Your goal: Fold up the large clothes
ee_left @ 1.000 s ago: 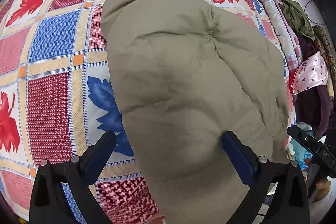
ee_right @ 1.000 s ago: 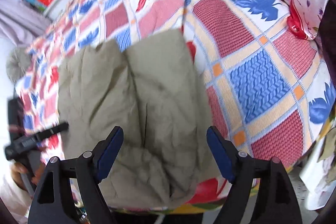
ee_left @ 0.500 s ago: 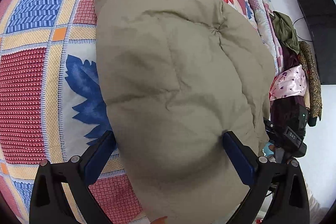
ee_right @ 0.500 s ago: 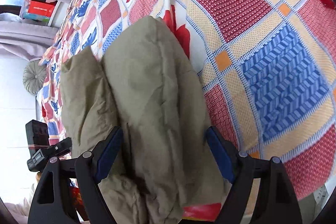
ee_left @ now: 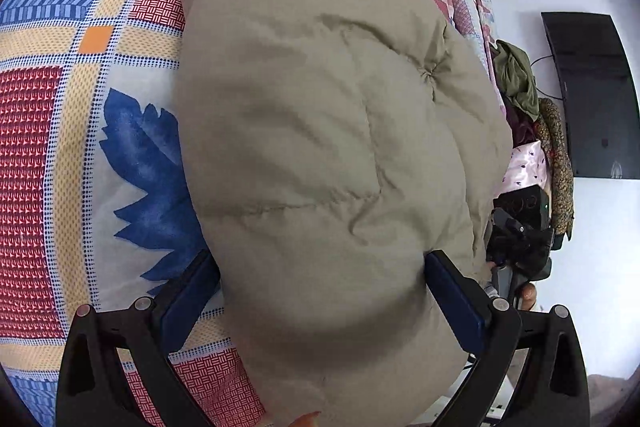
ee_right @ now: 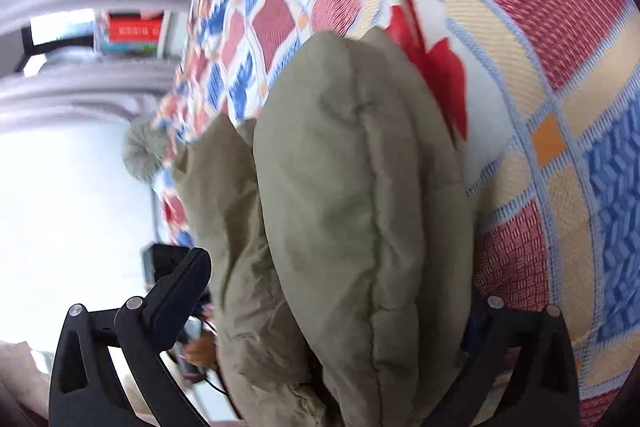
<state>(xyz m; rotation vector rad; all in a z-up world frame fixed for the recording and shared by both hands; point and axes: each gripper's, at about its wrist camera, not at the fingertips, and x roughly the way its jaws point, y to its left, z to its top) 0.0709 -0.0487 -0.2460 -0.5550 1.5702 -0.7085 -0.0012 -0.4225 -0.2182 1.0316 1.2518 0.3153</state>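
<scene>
A puffy khaki jacket [ee_left: 320, 131] lies folded in a thick bundle on the patchwork quilt [ee_left: 52, 147]. My left gripper [ee_left: 320, 263] straddles its near end, open at full width, and the padding bulges against both blue pads [ee_left: 188, 291]. In the right wrist view the jacket [ee_right: 352, 187] shows as two stacked lobes. My right gripper [ee_right: 338, 283] has the jacket between its jaws, which are opening. Its left finger [ee_right: 176, 291] stands just clear of the fabric; the right finger is mostly hidden behind it. The right gripper's body [ee_left: 516, 231] shows past the jacket's far side.
A heap of other clothes [ee_left: 520, 87] and a pink satin piece [ee_left: 524, 163] sit off the bed's edge below a black screen [ee_left: 588, 95]. Curtains, a red box [ee_right: 136, 29] and a round grey cushion [ee_right: 140, 151] lie beyond the quilt [ee_right: 540, 27].
Both grippers have sunk and tilted down onto the jacket, which now fills each view. The right gripper's left finger has swung outward, widening the jaws. The left jaws kept their width.
</scene>
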